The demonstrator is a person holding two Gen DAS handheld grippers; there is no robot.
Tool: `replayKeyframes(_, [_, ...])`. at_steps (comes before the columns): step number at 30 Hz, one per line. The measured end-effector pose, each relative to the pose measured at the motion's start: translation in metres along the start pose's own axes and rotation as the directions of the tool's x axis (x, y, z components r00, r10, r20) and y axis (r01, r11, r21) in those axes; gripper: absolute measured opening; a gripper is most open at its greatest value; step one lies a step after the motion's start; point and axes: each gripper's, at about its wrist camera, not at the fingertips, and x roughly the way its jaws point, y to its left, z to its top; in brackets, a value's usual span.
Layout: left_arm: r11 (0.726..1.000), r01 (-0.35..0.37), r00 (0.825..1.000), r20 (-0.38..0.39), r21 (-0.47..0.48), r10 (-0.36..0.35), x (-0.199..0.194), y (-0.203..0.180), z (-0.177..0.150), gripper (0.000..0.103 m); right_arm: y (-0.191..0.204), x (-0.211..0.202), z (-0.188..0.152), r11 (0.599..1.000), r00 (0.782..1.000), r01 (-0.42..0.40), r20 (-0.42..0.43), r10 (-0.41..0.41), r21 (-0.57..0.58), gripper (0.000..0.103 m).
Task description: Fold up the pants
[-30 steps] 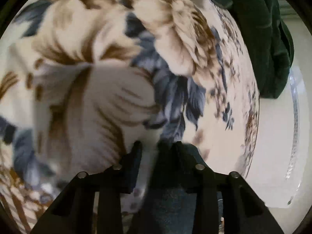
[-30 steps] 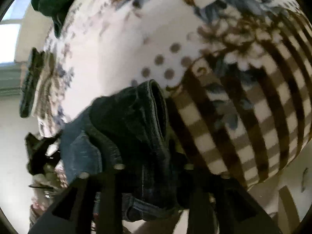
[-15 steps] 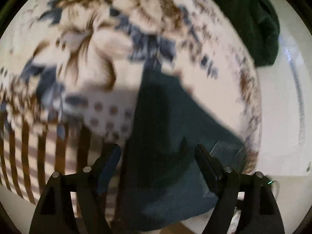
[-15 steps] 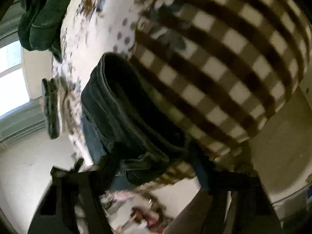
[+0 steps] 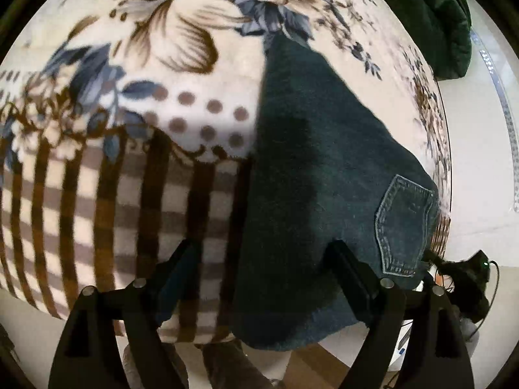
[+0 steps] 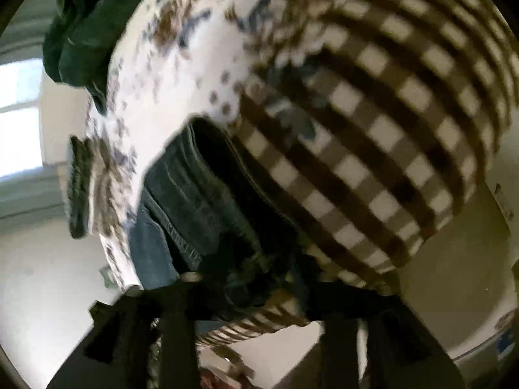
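Observation:
Dark blue jeans (image 5: 324,168) lie folded lengthwise on a floral and checked blanket (image 5: 113,178), back pocket (image 5: 405,223) toward the bed's right edge. My left gripper (image 5: 262,259) is open and empty, its fingers spread just above the near end of the jeans. In the right wrist view the jeans (image 6: 201,201) lie in stacked folds at the blanket's edge. My right gripper (image 6: 256,278) is open and blurred by motion, its fingers on either side of the jeans' near end.
A dark green garment (image 5: 431,16) lies at the far right corner of the bed, also in the right wrist view (image 6: 84,26). A small dark folded item (image 6: 78,188) sits near the bed's left edge. White floor surrounds the bed.
My left gripper let go of the jeans, opened wide and drew back. My right gripper also released the jeans and swung back; the jeans now lie on the blanket.

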Motion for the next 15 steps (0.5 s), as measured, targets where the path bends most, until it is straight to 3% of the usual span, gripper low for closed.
replayKeyframes(2, [1.000, 0.013, 1.000, 0.006, 0.002, -0.013, -0.006, 0.000, -0.005, 0.083, -0.003, -0.016, -0.007, 0.998, 0.998, -0.052, 0.044, 0.051, 0.020, 0.061])
replayKeyframes(4, [1.000, 0.021, 1.000, 0.003, 0.000, -0.021, -0.007, -0.001, -0.011, 0.083, -0.018, -0.015, -0.017, 0.984, 0.991, -0.135, 0.011, 0.135, 0.112, 0.061])
replayKeyframes(7, [1.000, 0.024, 1.000, -0.013, 0.005, -0.024, -0.004, -0.004, -0.019, 0.083, -0.032, 0.009, -0.035, 0.960, 0.985, -0.128, -0.078, 0.152, 0.248, 0.061])
replayKeyframes(9, [1.000, 0.018, 0.999, -0.026, 0.011, -0.018, 0.001, -0.009, -0.021, 0.083, -0.031, 0.027, -0.044, 0.941, 0.975, -0.176, -0.082, 0.207, 0.288, 0.058])
replayKeyframes(11, [1.000, 0.017, 0.999, -0.034, 0.013, -0.016, 0.004, -0.009, -0.024, 0.083, -0.025, 0.039, -0.045, 0.932, 0.972, -0.208, -0.044, 0.231, 0.298, 0.037])
replayKeyframes(12, [1.000, 0.016, 0.999, -0.037, 0.014, -0.016, 0.005, -0.008, -0.025, 0.083, -0.018, 0.043, -0.045, 0.941, 0.981, -0.175, -0.026, 0.190, 0.289, 0.031])
replayKeyframes(14, [1.000, 0.021, 0.999, -0.042, 0.010, -0.020, 0.008, -0.005, -0.026, 0.083, -0.005, 0.038, -0.047, 0.949, 0.984, -0.177, 0.031, 0.175, 0.260, 0.023])
replayKeyframes(15, [1.000, 0.023, 0.999, -0.043, 0.009, -0.022, 0.008, -0.003, -0.027, 0.083, 0.005, 0.029, -0.049, 0.949, 0.975, -0.223, 0.070, 0.213, 0.224, 0.021])
